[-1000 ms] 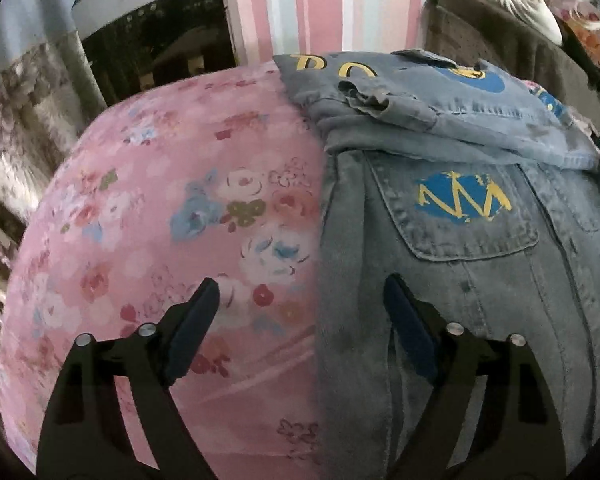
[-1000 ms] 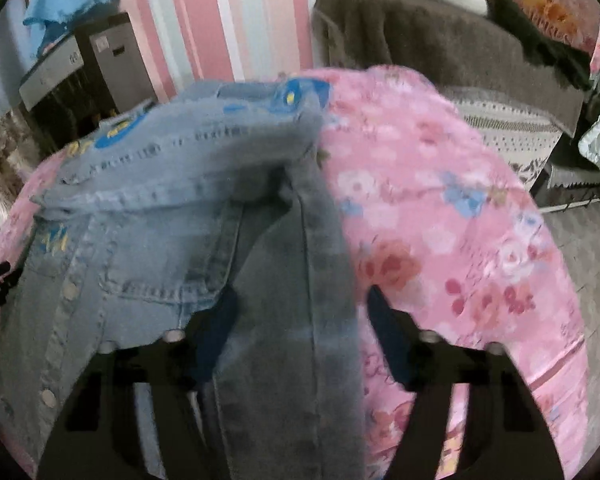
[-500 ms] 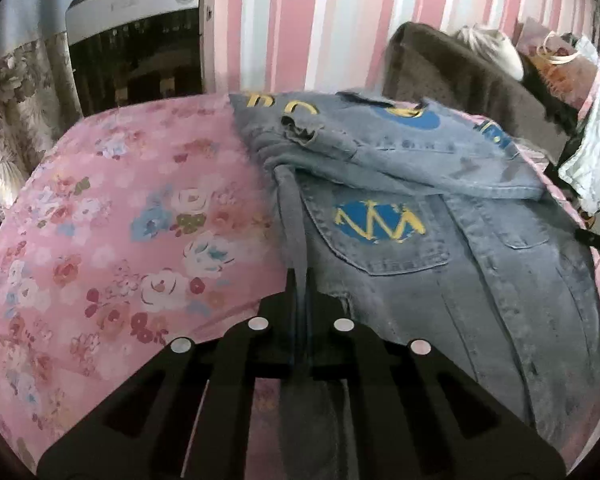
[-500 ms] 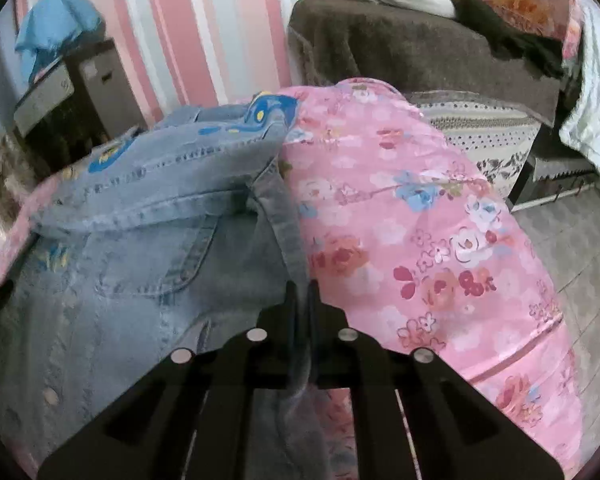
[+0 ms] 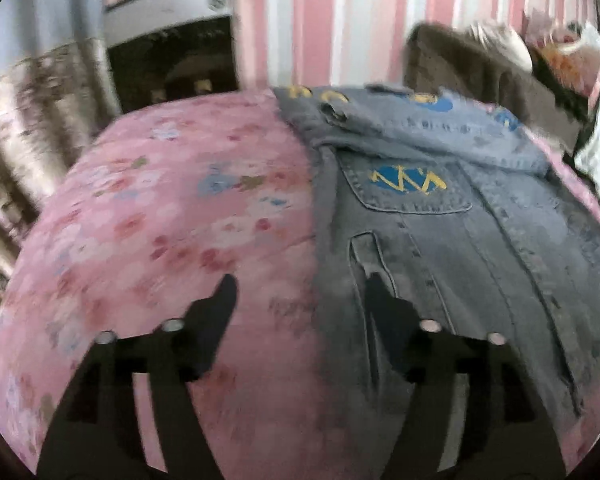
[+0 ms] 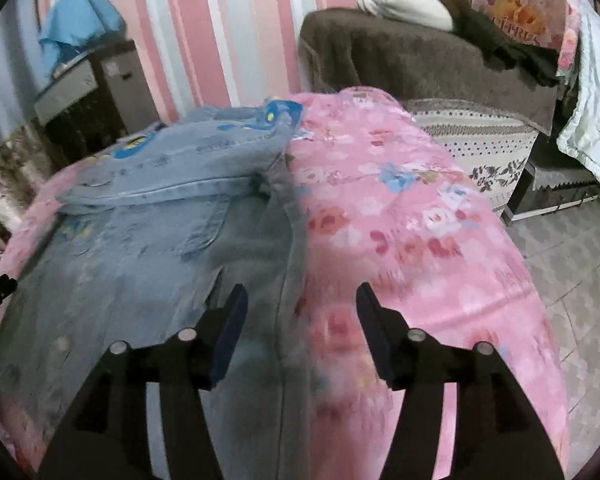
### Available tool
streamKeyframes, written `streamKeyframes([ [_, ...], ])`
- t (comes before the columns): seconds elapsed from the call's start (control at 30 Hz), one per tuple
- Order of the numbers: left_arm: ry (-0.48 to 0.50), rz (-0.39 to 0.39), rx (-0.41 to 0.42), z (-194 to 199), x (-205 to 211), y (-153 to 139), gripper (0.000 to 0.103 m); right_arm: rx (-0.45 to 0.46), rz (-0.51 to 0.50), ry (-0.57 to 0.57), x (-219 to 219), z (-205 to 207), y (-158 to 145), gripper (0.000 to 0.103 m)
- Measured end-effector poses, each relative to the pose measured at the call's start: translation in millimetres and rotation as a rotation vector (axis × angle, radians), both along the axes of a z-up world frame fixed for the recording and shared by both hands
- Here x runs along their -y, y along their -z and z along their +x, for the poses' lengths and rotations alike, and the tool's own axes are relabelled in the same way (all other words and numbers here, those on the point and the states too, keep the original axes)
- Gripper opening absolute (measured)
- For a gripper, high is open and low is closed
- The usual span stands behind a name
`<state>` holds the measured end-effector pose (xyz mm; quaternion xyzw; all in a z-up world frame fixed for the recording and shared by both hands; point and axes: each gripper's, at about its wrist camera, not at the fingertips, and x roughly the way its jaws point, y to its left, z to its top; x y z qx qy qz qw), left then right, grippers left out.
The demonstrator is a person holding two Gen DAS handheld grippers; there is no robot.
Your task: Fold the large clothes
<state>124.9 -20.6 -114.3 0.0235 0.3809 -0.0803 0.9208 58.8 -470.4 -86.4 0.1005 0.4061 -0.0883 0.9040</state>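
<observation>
Denim jacket [image 5: 440, 240] lies flat on the pink floral bedspread [image 5: 172, 216], long axis running away from both hands, its side edges under the left gripper [image 5: 300, 300] and right gripper [image 6: 298, 308], both just spreading apart, nothing pinched.

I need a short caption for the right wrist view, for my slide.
Right gripper, its jaws just opened, above the side edge of a denim jacket on a pink floral bedspread.

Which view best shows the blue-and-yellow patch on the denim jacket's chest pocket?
The left wrist view: the blue-and-yellow pocket patch on the grey-blue denim jacket faces the camera, fairly sharp. The right wrist view shows it only blurred and partly under the folded-over top.
</observation>
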Motion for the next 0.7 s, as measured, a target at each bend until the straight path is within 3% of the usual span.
streamKeyframes([
  [0.03,-0.019,-0.008,0.019,-11,-3,-4,0.085,0.009,-0.001,0.001,-2,-11,-1,0.057],
  [0.27,-0.094,0.016,0.057,-79,-1,-8,0.087,0.039,0.002,0.026,-18,-67,6,0.057],
  [0.6,-0.108,0.032,-0.019,-106,14,20,0.083,-0.006,-0.038,0.006,-44,-92,31,0.057],
  [0.7,-0.125,0.002,-0.033,-108,11,27,0.082,-0.009,-0.039,0.008,-43,-95,36,0.057],
])
